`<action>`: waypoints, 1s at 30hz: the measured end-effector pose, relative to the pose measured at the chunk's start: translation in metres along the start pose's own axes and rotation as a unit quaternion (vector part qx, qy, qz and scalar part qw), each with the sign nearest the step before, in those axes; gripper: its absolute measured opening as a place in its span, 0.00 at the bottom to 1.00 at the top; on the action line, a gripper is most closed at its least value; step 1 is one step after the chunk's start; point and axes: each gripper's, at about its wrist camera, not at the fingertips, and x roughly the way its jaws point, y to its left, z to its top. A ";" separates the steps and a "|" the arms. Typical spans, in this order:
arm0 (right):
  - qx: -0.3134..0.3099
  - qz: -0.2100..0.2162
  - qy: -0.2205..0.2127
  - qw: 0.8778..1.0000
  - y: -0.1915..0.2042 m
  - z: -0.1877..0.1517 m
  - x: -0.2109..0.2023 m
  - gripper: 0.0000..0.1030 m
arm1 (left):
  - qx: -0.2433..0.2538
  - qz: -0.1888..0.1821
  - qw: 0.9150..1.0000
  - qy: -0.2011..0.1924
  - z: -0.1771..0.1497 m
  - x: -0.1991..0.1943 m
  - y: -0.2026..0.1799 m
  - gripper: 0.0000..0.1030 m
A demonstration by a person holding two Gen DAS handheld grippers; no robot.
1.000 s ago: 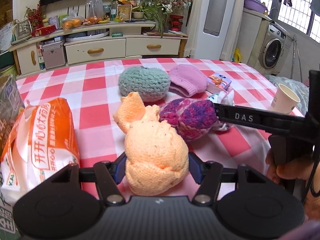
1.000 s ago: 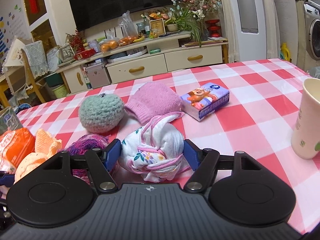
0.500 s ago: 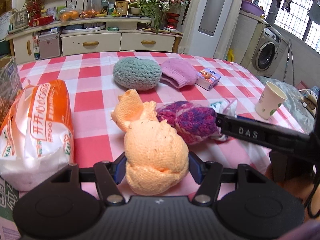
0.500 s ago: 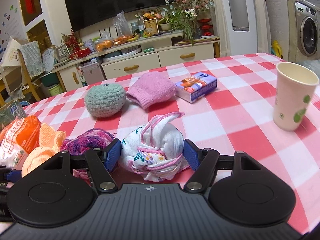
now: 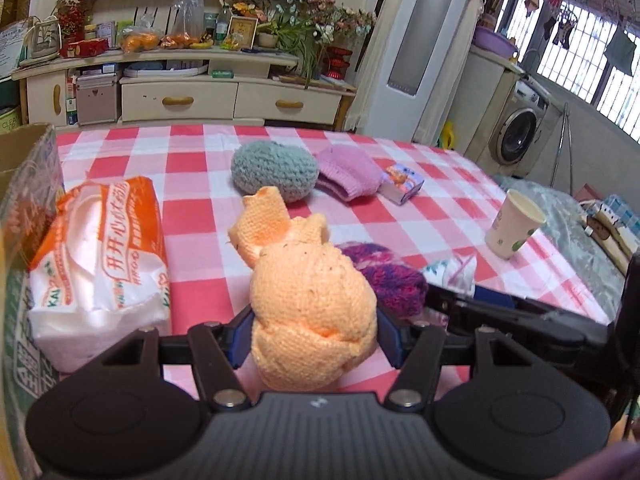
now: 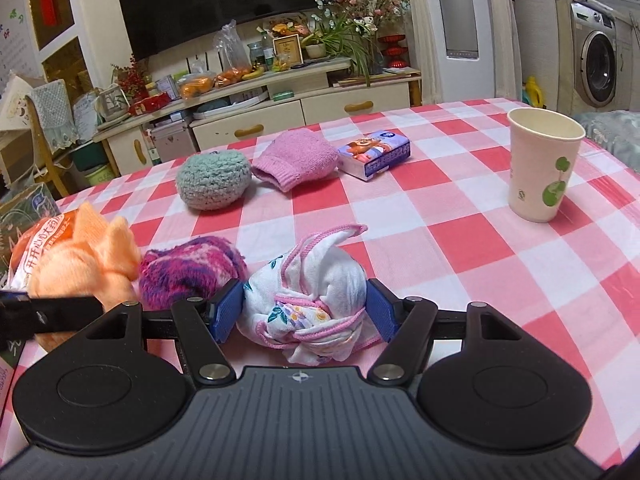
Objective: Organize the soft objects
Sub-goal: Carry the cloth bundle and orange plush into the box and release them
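Left hand-held gripper (image 5: 314, 334) clamps orange knit bundle (image 5: 312, 312); right hand-held gripper (image 6: 306, 314) clamps floral cloth bundle (image 6: 308, 300).

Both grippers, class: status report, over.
Left gripper shut on orange sock bundle. Right gripper shut on floral cloth bundle. Purple bundle sits between them.

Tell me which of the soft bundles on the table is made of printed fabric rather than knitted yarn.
The white floral bundle with pink trim, clamped in the right gripper. The orange, purple, teal and pink ones are all knitted.
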 end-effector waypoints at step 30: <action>-0.030 0.049 -0.088 0.994 0.047 0.025 -0.060 0.80 | -0.041 0.004 0.991 -0.125 0.020 -0.084 0.054 0.59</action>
